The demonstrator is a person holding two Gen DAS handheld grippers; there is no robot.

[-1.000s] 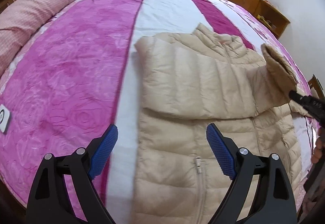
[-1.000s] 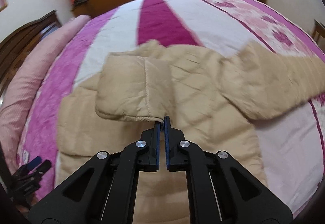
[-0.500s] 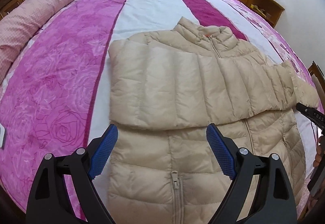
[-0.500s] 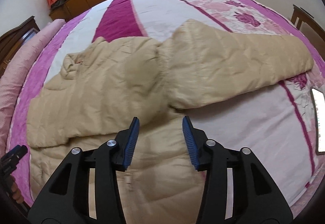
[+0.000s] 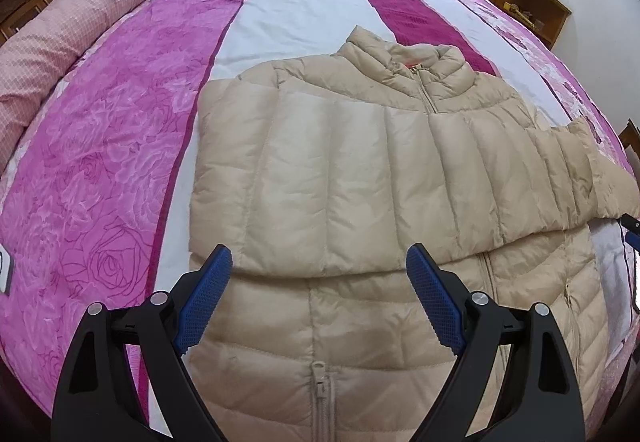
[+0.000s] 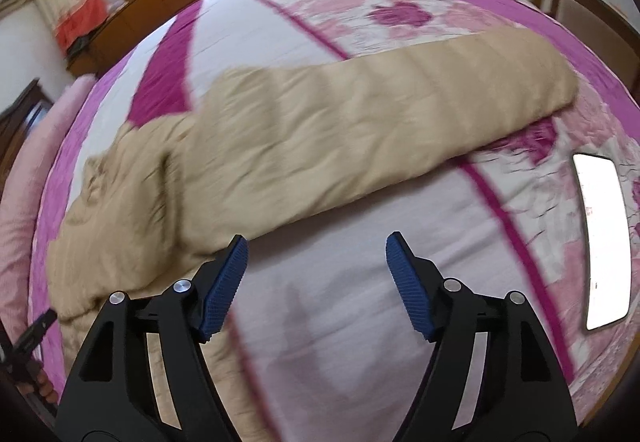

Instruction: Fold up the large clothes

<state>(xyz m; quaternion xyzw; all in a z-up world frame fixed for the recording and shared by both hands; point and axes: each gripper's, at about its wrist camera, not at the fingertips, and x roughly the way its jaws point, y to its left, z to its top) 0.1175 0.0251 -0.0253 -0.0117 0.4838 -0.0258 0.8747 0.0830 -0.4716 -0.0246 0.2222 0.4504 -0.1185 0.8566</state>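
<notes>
Puffer jacket [image 5: 340,193] flat on bed [image 5: 120,145], mid-frame; we see one sleeve [image 5: 400,185] laid across chest to narrow it. Left gripper [image 5: 318,302] and right gripper [image 6: 316,282] both released, empty; other sleeve [image 6: 380,121] out flat, likely ours next.

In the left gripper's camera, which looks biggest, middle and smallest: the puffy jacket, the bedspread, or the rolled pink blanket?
1. bedspread: it fills most of the view.
2. puffy jacket: it covers the middle, though it looks bigger because it is near the camera.
3. rolled pink blanket: it is farther off and cut by the edge, so its real size is unsure.
</notes>
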